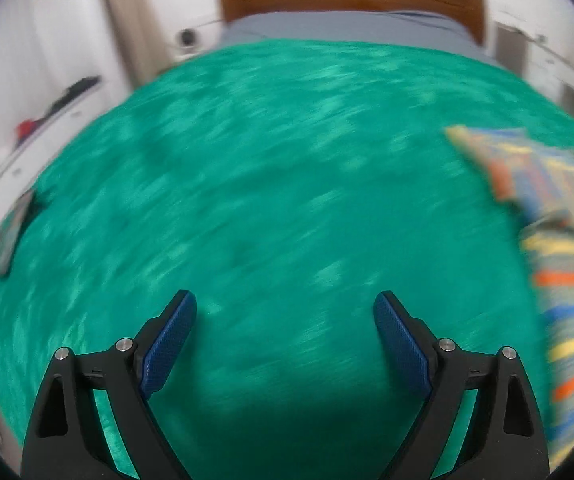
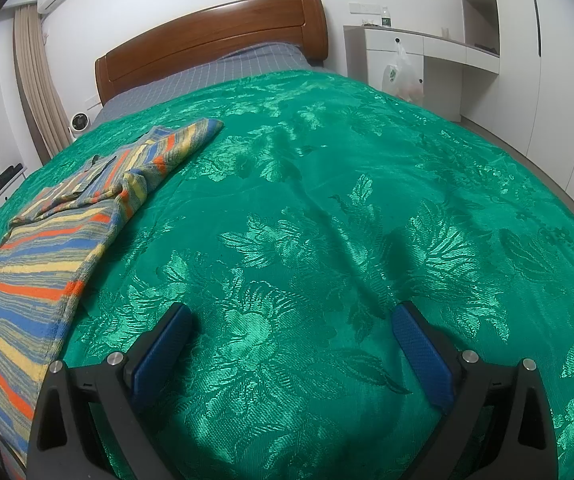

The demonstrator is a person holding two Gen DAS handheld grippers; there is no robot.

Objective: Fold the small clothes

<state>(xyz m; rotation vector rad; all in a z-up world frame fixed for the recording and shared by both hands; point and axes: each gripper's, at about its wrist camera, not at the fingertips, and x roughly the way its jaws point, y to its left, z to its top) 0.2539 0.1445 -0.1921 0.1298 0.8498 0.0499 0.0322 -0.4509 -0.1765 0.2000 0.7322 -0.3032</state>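
Both tongs gape empty — striped garment point(image 2: 47, 240) on green bedspread point(image 2: 327, 200).

L tool point(image 1: 285, 304) wide open, empty, R tool point(image 2: 291, 316) same

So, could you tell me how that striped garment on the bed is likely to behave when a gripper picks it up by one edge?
The striped garment already lies in soft folds, so it will probably drape limply. It looks thin, so likely light. On the shiny green bedspread it may slide when pushed.
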